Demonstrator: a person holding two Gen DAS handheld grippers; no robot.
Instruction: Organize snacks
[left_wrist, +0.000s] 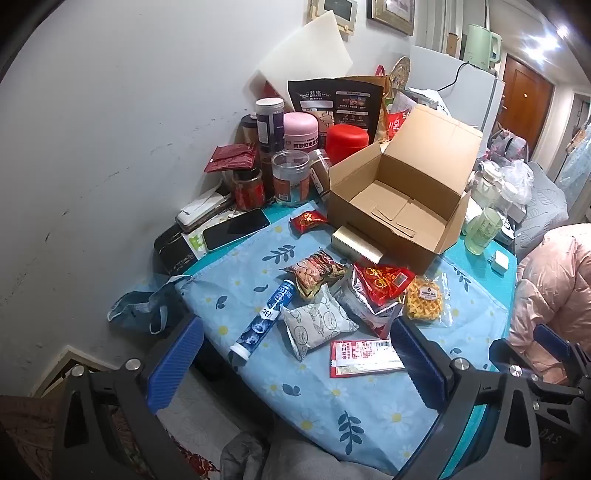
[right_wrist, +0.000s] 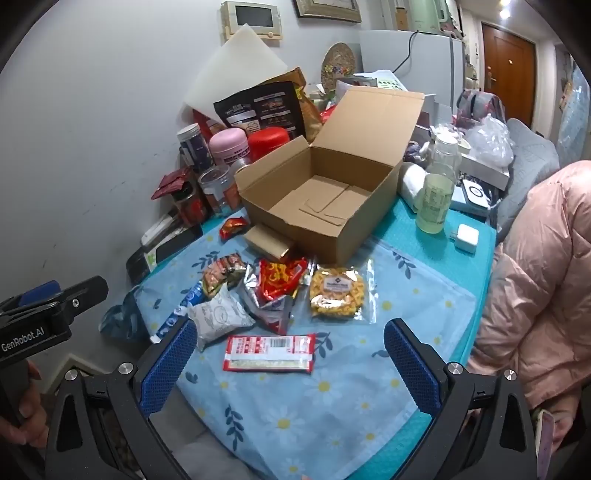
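An open, empty cardboard box stands at the back of the flowered blue cloth. In front of it lie snacks: a waffle bag, a red packet, a grey pouch, a nut bag, a blue tube, a flat red-and-white packet, a small red sweet and a gold box. My left gripper and right gripper are open and empty, hovering above the near edge.
Jars, tins and bags crowd the back left by the wall, with a phone. A green bottle and white charger stand right of the box. A person in a pink jacket is at the right.
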